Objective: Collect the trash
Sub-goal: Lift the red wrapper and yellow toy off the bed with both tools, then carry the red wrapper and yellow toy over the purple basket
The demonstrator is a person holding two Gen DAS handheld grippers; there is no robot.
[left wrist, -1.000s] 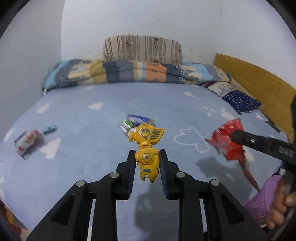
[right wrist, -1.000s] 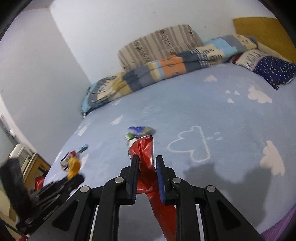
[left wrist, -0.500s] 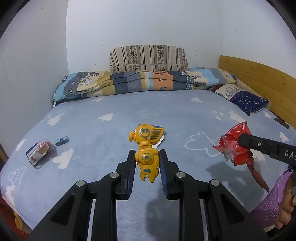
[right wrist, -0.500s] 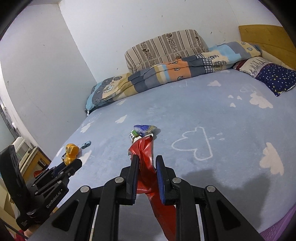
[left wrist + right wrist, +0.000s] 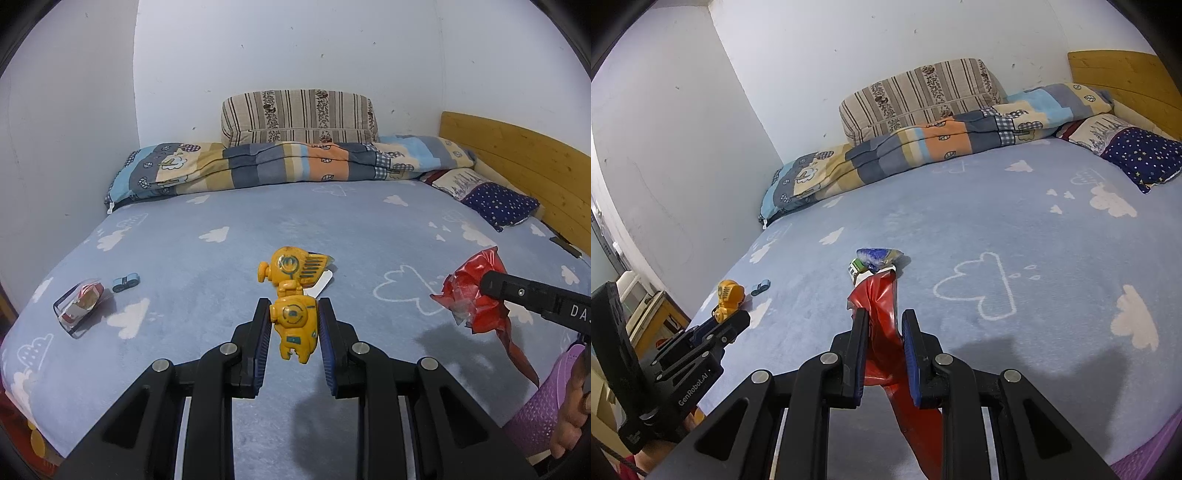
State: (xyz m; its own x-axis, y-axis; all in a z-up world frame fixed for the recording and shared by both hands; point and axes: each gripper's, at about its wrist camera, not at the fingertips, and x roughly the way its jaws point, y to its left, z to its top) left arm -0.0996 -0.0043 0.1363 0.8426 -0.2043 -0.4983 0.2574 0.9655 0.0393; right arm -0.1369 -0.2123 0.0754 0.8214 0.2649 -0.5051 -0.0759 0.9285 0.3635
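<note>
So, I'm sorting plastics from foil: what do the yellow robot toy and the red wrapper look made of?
The yellow robot toy, gripped in the left tool, looks like rigid moulded plastic: smooth, slightly glossy, crisp seams. The red wrapper in the right tool looks like thin shiny film, creased and limp; plastic or foil-lined, I can't tell.

Two wrappers, three toys

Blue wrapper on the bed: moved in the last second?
No. The blue wrapper lies just left of the outlined cloud, with the same gap as in the earlier right wrist pictures.
</note>
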